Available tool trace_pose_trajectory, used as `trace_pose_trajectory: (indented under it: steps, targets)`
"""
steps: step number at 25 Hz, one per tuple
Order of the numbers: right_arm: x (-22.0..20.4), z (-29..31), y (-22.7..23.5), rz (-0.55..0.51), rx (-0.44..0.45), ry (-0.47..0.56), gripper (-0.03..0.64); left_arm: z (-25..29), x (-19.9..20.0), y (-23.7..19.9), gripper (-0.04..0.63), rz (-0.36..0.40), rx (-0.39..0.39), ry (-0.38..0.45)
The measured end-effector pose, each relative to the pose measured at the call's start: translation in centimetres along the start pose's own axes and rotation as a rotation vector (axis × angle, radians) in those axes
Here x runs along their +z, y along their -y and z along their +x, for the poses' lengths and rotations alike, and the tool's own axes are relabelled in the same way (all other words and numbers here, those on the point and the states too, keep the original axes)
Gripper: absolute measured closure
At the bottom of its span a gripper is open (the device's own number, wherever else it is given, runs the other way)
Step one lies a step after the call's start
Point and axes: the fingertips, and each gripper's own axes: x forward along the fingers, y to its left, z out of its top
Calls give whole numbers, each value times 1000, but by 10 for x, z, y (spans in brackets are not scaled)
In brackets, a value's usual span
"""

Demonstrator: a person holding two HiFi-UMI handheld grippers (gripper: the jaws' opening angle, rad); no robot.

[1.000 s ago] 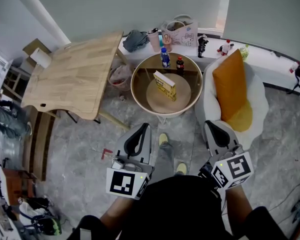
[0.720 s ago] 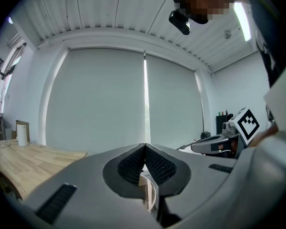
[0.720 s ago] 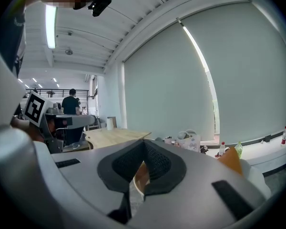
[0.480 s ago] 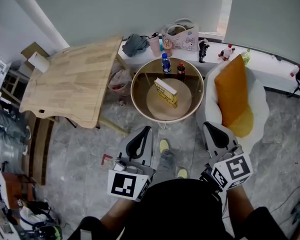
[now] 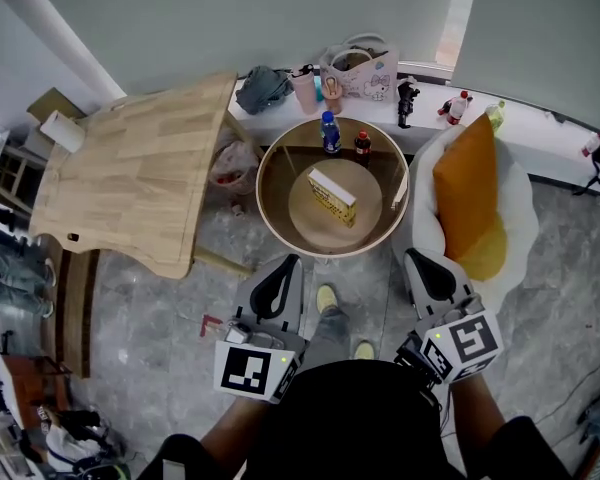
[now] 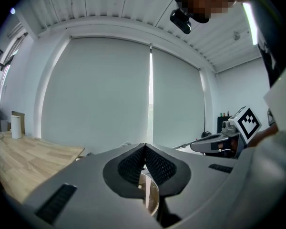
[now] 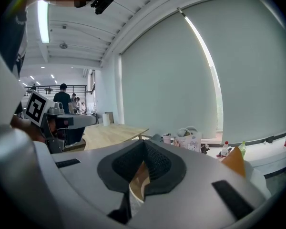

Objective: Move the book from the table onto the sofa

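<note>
Resting yellow rectangular book point(image 5: 332, 196): is lying flat in the middle of the round wood-rimmed table point(image 5: 264, 190), turned at a slant, with neither gripper touching it.
Left gripper point(image 5: 288, 261): is hovering just short of the round table's near rim, pointing toward it. Its jaws are pressing together, pad on pad, with nothing between them.
Right gripper point(image 5: 420, 256): is hovering off the round table's near right rim, well apart from the book. Its jaws are also sitting fully together, empty.
White rounded sofa point(image 5: 520, 183): is standing just right of the round table.
Orange cushion point(image 5: 467, 183): is leaning upright on the sofa, on the side facing the round table.
Blue-capped bottle point(image 5: 330, 130) and dark red-capped bottle point(image 5: 361, 147): are standing upright at the round table's far edge, behind the book.
Pale wooden rectangular table point(image 5: 130, 168): is standing left of the round table.
Yellow-green shoes point(image 5: 327, 298): are showing between the grippers, just short of the round table.
</note>
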Motion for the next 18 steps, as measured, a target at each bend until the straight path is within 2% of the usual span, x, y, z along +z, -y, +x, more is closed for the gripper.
trace_pose_trajectory:
  steps: [4,8,18]
  targets:
    - [6,28,9,-1,-1,-16,607,22,-4,-18,591,-11,-9,-25]
    - [16,54,17,-4,-21,-7,607,41,0,-37,591,-19,-18,-15]
    - [27,100,21,-26,-22,-65,607,74,1,-81,591,-32,-33,-26]
